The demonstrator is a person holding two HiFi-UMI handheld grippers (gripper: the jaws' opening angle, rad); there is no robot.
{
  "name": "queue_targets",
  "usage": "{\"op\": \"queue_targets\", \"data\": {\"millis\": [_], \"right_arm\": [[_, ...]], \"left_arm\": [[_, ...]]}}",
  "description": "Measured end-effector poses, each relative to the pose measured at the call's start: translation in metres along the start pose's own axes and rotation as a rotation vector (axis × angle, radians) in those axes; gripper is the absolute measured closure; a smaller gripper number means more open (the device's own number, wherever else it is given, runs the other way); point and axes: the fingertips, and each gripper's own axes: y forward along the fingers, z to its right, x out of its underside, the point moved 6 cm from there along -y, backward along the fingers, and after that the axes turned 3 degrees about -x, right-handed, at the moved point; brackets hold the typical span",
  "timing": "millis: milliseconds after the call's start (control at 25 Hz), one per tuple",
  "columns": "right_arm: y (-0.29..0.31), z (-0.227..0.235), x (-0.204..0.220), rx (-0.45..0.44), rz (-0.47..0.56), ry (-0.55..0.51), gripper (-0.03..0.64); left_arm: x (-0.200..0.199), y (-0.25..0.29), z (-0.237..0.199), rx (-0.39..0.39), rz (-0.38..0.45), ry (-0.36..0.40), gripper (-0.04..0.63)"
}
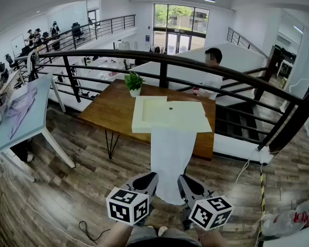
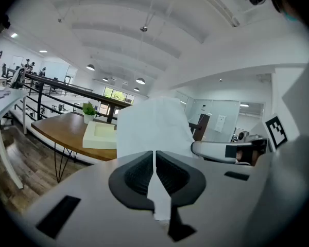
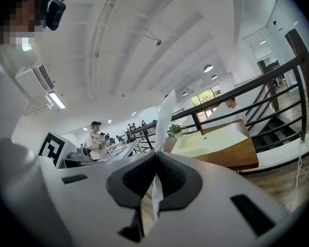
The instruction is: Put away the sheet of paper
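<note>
A white sheet of paper [image 1: 170, 158] hangs in the air between me and the wooden table [image 1: 110, 107]. My left gripper [image 1: 147, 184] is shut on its near left corner and my right gripper [image 1: 185, 185] is shut on its near right corner. In the left gripper view the sheet of paper [image 2: 149, 127] rises broad and white from the closed jaws. The right gripper view catches the sheet of paper [image 3: 165, 115] edge-on, standing up from the closed jaws. A cream shallow tray [image 1: 144, 123] lies on the table beyond the sheet's far edge.
A small potted plant [image 1: 134, 83] stands at the table's far edge. A dark railing [image 1: 221, 71] runs behind the table, with a seated person [image 1: 211, 60] beyond it. A light blue table [image 1: 28, 112] stands at the left. Wood floor lies below.
</note>
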Motion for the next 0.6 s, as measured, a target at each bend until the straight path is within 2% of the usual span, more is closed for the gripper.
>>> {"op": "queue_targets", "data": {"millis": [240,600], "right_arm": [[-0.006,0.001,0.002,-0.004,-0.02,-0.038,0.588],[-0.005,0.011,0.004,-0.006,-0.006,-0.005,0.588]], "left_arm": [[0.003,-0.001,-0.005,-0.026,-0.005,0.006,0.566],[0.004,0.001,-0.007,-0.059,-0.012,0.033,0.566]]}}
